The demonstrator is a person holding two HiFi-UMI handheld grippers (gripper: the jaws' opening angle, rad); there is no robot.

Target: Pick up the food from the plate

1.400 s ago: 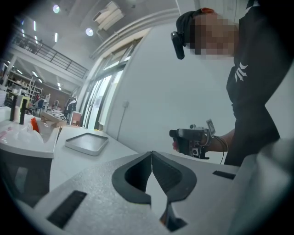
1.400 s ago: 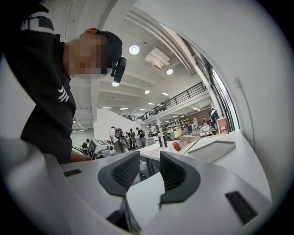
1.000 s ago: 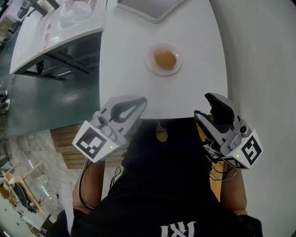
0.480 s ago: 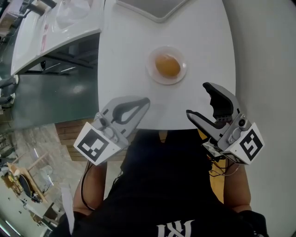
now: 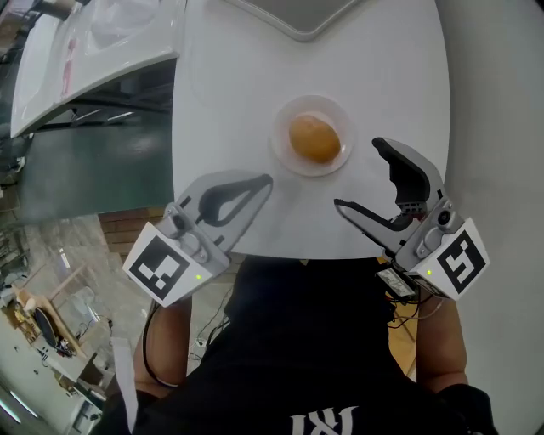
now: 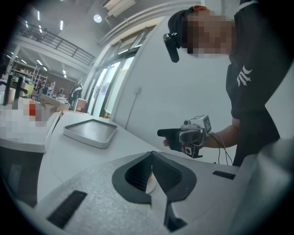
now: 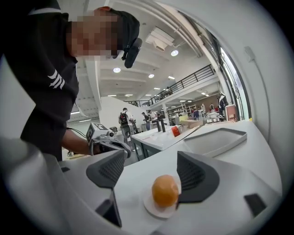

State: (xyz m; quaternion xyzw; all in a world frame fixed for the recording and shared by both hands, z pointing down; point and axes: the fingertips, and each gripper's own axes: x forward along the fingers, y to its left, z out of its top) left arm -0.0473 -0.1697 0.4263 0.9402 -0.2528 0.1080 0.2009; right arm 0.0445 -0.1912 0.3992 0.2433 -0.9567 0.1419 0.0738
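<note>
An orange round piece of food (image 5: 314, 139) (image 7: 165, 190) lies on a small white plate (image 5: 284, 149) (image 7: 152, 209) in the middle of the white table (image 5: 229, 93). My right gripper (image 5: 357, 175) (image 7: 151, 170) hovers just right of and nearer than the plate, its jaws opening wide with nothing between them; in the right gripper view the food sits ahead between the two pads, untouched. My left gripper (image 5: 265, 183) (image 6: 151, 173) hangs over the table's near left, tips together and empty.
A grey tray (image 5: 297, 15) (image 6: 90, 133) (image 7: 216, 139) stands at the table's far end. A second white table (image 5: 93, 47) lies to the left across a gap. The table's near edge (image 5: 297, 257) runs just in front of the person's black shirt.
My right gripper has moved forward over the table toward the plate and its jaws have spread apart. The left gripper has barely shifted.
</note>
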